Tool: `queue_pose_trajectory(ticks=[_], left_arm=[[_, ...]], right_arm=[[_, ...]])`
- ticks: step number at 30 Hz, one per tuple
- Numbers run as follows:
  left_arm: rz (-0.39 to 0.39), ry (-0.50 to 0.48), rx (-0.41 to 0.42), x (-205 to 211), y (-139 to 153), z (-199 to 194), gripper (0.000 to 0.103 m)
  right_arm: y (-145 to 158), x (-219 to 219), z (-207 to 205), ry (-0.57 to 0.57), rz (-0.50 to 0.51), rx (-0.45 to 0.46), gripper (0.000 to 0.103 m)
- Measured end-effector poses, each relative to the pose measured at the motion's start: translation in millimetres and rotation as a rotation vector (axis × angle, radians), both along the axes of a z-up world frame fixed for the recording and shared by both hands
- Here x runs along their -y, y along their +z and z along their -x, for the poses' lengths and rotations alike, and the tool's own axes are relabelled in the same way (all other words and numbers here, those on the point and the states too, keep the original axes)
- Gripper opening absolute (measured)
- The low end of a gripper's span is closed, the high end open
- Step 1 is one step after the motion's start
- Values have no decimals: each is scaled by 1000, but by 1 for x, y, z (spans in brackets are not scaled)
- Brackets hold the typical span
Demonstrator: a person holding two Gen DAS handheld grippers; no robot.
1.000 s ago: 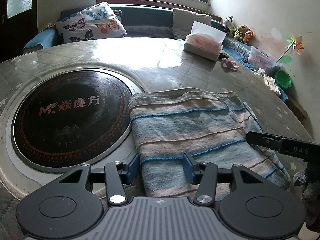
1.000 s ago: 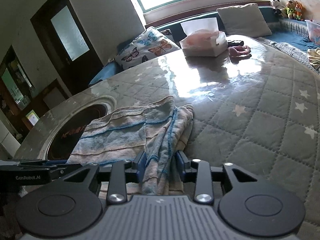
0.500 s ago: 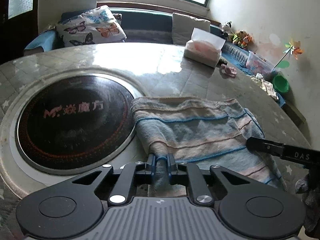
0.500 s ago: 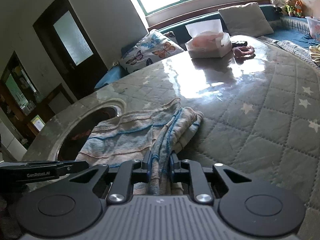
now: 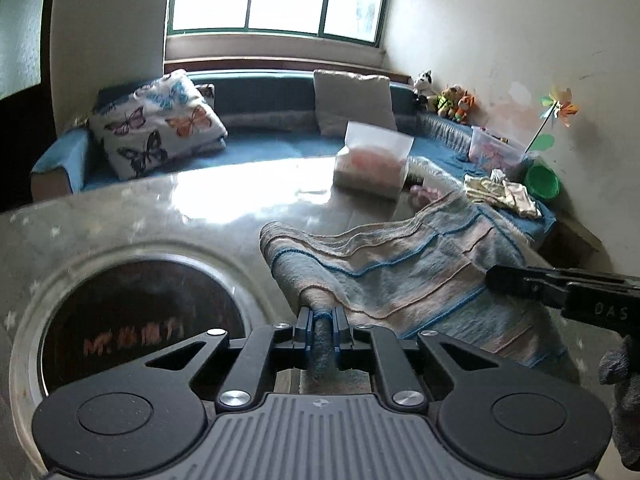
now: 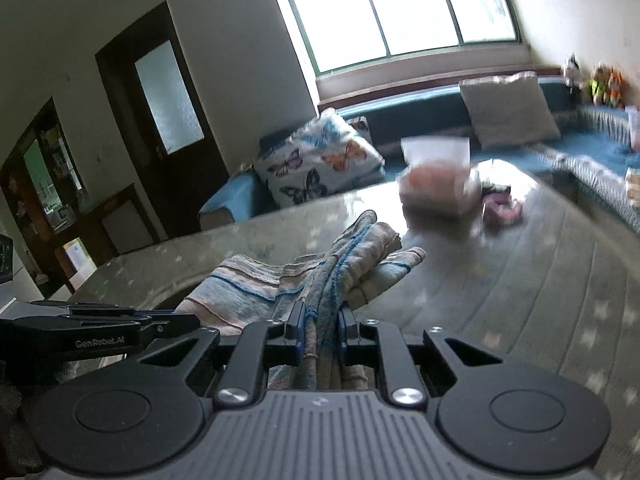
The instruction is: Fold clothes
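Observation:
A blue, pink and beige striped cloth hangs lifted off the quilted round table. My left gripper is shut on a bunched near corner of it. In the left wrist view my right gripper shows from the side, holding the cloth's right edge. In the right wrist view my right gripper is shut on several gathered layers of the striped cloth, which rises away from the tabletop. My left gripper shows at the lower left, gripping the far corner.
A dark round hotplate is set in the table at left. A tissue box and a small pink item sit at the table's far side. A blue bench with a butterfly cushion, toys and a green bowl lines the walls.
Both grippers closed on the near edge of the cloth, then rose, lifting that edge off the table. The views now tilt up toward the window.

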State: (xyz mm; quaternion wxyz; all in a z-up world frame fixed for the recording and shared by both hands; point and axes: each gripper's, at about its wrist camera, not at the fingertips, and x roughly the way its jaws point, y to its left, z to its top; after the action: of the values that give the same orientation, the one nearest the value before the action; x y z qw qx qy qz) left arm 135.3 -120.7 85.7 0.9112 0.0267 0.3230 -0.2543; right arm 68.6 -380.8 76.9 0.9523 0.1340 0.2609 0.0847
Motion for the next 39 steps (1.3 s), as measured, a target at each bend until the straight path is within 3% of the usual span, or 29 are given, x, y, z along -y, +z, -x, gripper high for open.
queue_pose_trajectory(ticks=[8, 16, 28, 39], left_arm=[[-10, -4, 17, 24, 14, -24, 10], [-20, -8, 9, 45, 14, -40, 10], [-70, -11, -69, 52, -20, -53, 10], [-143, -9, -152, 50, -60, -56, 11]], right_arm=[[30, 10, -17, -26, 71, 54, 14], [33, 23, -33, -56, 102, 48, 14], [-2, 31, -47, -67, 81, -40, 14], [-54, 41, -55, -95, 58, -186, 18]])
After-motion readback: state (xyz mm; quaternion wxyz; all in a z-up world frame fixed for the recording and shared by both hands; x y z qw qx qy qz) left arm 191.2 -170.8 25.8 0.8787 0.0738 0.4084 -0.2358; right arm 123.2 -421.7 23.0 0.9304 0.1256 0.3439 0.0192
